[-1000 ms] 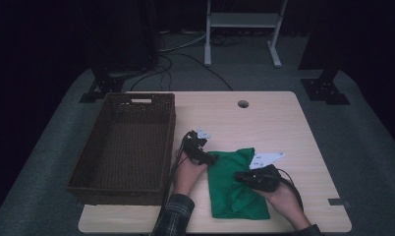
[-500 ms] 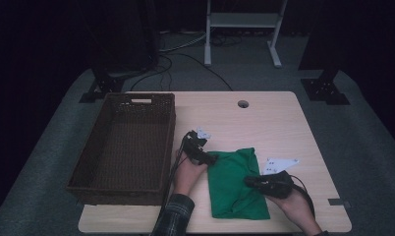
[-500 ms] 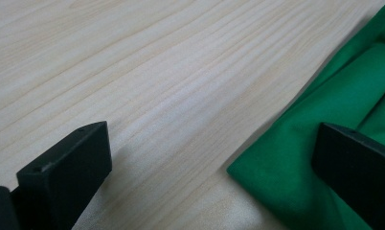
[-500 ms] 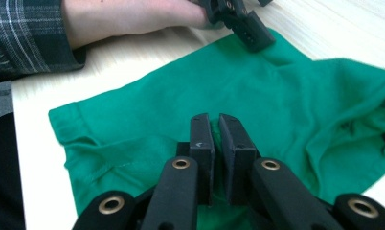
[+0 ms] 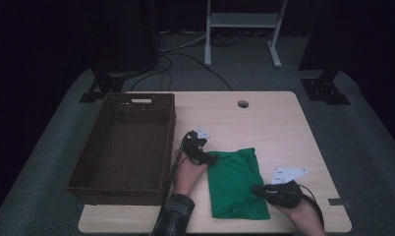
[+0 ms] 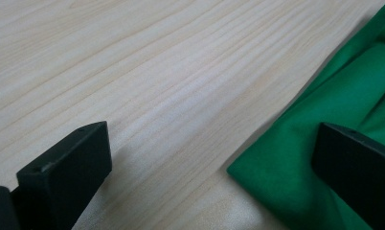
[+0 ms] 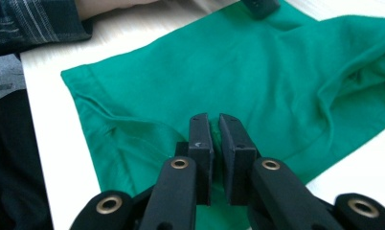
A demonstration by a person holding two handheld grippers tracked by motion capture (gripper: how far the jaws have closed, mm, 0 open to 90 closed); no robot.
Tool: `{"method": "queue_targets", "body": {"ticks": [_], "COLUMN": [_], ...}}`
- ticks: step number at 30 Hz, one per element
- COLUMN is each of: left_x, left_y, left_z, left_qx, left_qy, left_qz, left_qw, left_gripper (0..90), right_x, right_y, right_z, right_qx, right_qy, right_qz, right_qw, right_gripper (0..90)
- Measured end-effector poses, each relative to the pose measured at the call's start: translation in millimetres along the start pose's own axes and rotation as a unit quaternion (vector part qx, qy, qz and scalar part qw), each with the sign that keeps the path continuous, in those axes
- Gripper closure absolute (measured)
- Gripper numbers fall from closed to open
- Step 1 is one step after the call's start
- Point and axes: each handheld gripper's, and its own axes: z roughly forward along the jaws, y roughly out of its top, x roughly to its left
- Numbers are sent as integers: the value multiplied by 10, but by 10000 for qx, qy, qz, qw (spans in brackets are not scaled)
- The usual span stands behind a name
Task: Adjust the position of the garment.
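Green cloth [image 7: 257,72] pinched between right tool [image 7: 214,125] jaws.

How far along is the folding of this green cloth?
The green cloth already lies folded into a rough rectangle on the table. The right gripper is pinching its edge; the left gripper straddles a corner, open. The wicker basket holds nothing.

A pale wooden table [image 5: 279,128] with a round cable hole [image 5: 243,104] near its far edge is seen on a grey carpeted floor [image 5: 63,123]. A dark wicker basket [image 5: 82,169] is set along its left side. A folded green cloth [image 5: 235,184] is laid flat near the front edge, just right of the basket.
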Motion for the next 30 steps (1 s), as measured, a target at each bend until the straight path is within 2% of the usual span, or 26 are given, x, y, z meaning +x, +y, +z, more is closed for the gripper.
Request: {"method": "queue_targets", "body": {"ticks": [15, 19, 20, 21, 22, 23, 24, 26, 30], "left_x": [-3, -3, -3, -2, -2, -5, -4, -3, -3], "left_y": [0, 0, 0, 0, 0, -1, 0, 0, 0], "left_z": [1, 1, 1, 0, 0, 2, 2, 1, 1], "left_qx": [-2, -1, -3, 4, 4, -10, -5, 2, 2], "left_qy": [-12, -11, -11, -11, -11, -11, -11, -11, -11], "left_qz": [9, 10, 9, 17, 17, 2, 7, 18, 18], "left_qw": [10000, 10000, 10000, 10000, 10000, 10000, 10000, 10000, 10000], "left_gripper": [0, 0, 0, 0, 0, 0, 0, 0, 0], "right_x": [84, 88, 74, 74, 74, 66, 66, 40, -55], "right_y": [-235, -273, -290, -295, -295, -291, -291, -254, -126], "right_z": [-99, -125, -173, -199, -199, -239, -239, -253, -218], "right_qx": [168, 205, 166, 87, 87, -68, -68, -135, -193], "right_qy": [51, 71, 108, 42, 42, -140, -140, -352, -448], "right_qz": [91, 131, 206, 236, 236, 326, 326, 426, 587], "right_qw": [9998, 9997, 9996, 9997, 9997, 9993, 9993, 9984, 9971], "right_gripper": [818, 774, 631, 520, 520, 343, 343, 180, 17]}}
